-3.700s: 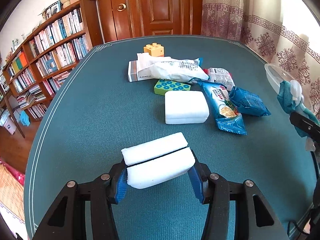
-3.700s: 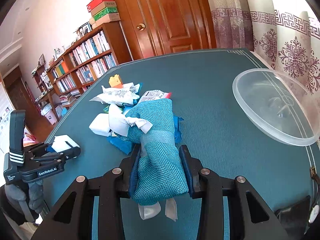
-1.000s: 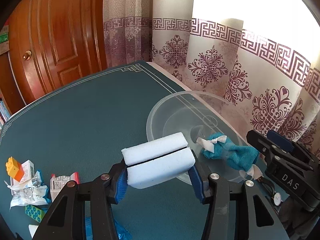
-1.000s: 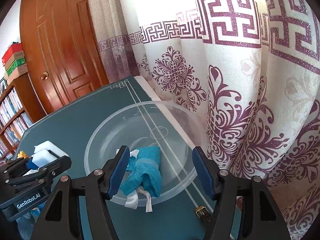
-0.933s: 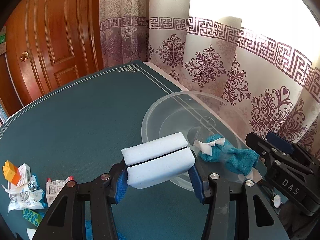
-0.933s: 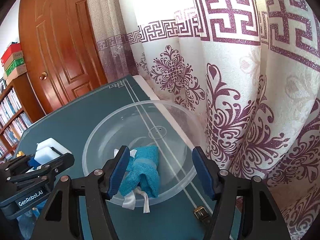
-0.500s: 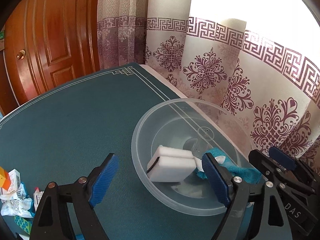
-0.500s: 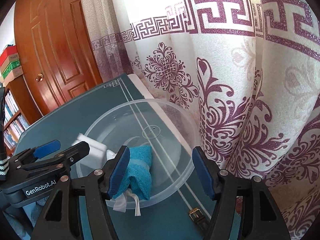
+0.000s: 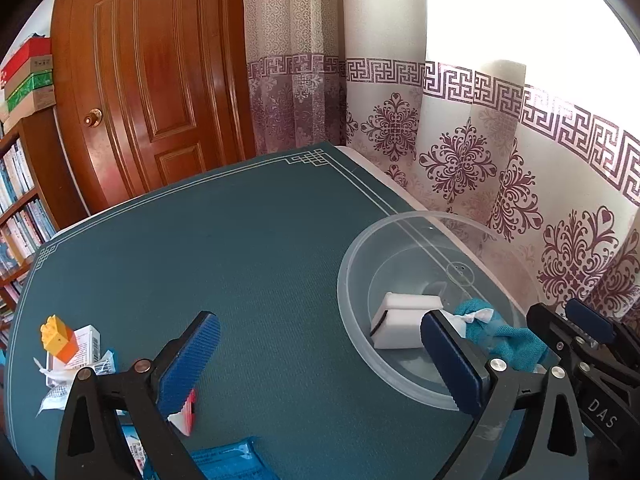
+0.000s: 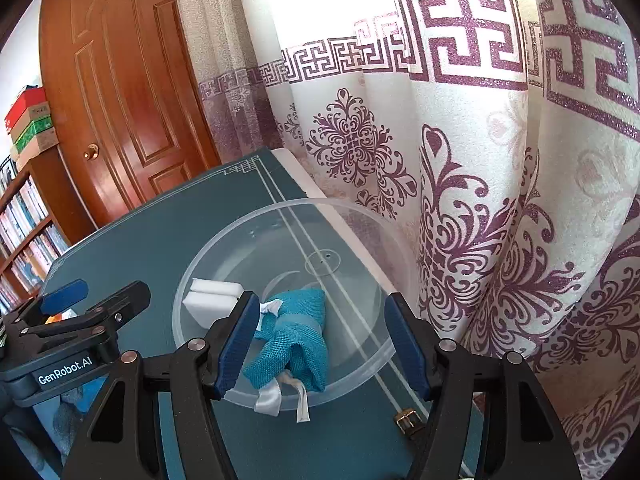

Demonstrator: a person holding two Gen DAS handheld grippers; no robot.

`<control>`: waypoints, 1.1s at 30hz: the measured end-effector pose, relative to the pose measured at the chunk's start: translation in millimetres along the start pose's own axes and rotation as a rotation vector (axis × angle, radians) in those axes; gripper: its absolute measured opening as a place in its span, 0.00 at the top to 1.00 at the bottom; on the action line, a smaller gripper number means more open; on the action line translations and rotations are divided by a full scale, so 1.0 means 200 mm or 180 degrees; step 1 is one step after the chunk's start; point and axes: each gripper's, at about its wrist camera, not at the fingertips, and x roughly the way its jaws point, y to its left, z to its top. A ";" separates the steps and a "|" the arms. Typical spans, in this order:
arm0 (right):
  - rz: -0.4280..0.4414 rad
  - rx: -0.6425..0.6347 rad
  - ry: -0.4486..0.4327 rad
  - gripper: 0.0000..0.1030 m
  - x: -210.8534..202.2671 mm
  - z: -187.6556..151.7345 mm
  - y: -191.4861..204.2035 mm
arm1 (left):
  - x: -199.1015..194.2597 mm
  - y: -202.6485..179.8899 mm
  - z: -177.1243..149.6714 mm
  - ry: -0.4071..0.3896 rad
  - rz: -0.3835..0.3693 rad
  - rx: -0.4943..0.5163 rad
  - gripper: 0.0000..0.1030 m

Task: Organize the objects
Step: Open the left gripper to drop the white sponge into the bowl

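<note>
A clear plastic bowl (image 9: 348,264) stands at the right edge of the teal table, close to the curtain. Inside it lie a white sponge block (image 9: 404,320) and a teal cloth bundle (image 9: 504,336) tied with white ribbon. My left gripper (image 9: 316,326) is to the bowl's left; its jaws are opening wide, with only bare tabletop between them. In the right wrist view, my right gripper (image 10: 320,304) hovers open over the bowl (image 10: 360,216). The cloth bundle (image 10: 300,332) lies below its pads, untouched, and the sponge (image 10: 212,300) lies left of it. The left gripper (image 10: 100,292) shows at the far left.
At the table's left end lie a yellow-orange toy brick (image 9: 56,338), a white box, a red-white packet (image 9: 184,416) and blue snack packets (image 9: 228,460). A watch buckle (image 10: 408,418) lies near the bowl. The curtain hangs just past the table's right edge; door and bookshelf stand behind.
The left gripper opened and dropped the white sponge into the bowl beside the cloth, then drew back to the left of the bowl. The right gripper stayed open over the cloth.
</note>
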 end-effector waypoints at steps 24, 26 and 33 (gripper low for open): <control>0.0272 -0.0256 0.0037 0.35 -0.04 -0.06 0.17 | -0.18 0.13 -0.11 -0.0049 0.0474 -0.0006 0.01; 0.0285 -0.0280 0.0035 0.35 -0.04 -0.07 0.19 | -0.20 0.14 -0.13 -0.0049 0.0485 -0.0026 0.01; 0.0354 -0.0369 0.0038 0.35 -0.06 -0.10 0.24 | -0.26 0.18 -0.16 -0.0069 0.0535 -0.0036 0.01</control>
